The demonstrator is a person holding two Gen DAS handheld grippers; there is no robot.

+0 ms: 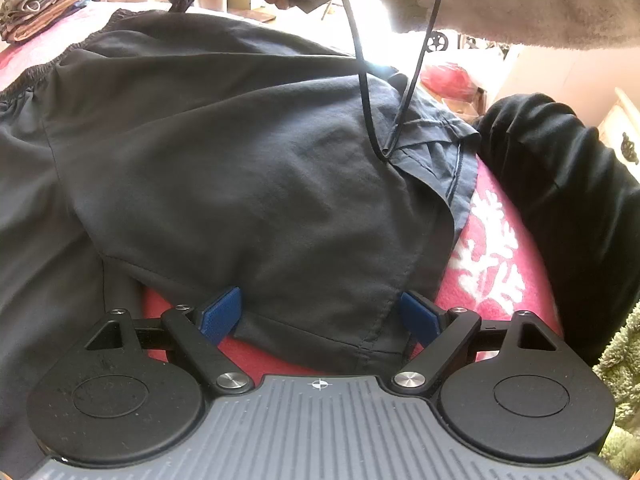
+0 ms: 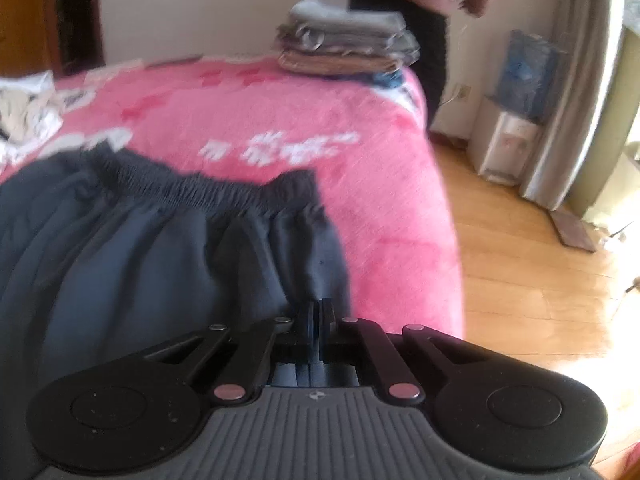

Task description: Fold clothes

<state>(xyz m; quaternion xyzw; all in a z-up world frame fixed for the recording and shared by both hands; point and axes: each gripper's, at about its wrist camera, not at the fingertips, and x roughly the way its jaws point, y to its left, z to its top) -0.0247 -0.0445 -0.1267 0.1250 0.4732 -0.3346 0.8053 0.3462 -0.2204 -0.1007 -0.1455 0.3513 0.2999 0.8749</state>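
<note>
Bed cover [image 2: 256,120]: pink fleece with a white pattern; its plush nap is likely to drag on cloth pulled across it, so a fold could bunch instead of lying flat.
Dark shorts [image 1: 224,168]: spread over the near part of the bed, elastic waistband [image 2: 200,192] toward the far side; one hem corner is turned back, and a crooked fold may follow if it is not smoothed.
Folded stack [image 2: 348,44]: sits at the far corner of the bed, close to the edge; a hard tug on the cover might topple it.
Left gripper [image 1: 320,314]: jaws wide apart, straddling the hem, pads not pressing; closing here may catch only one layer.
Right gripper [image 2: 318,320]: jaws closed, seemingly pinching the shorts' edge; the hold looks thin and could slip.
Cable [image 1: 360,80]: dangles onto the cloth, may snag.
Writing: none readable.
</note>
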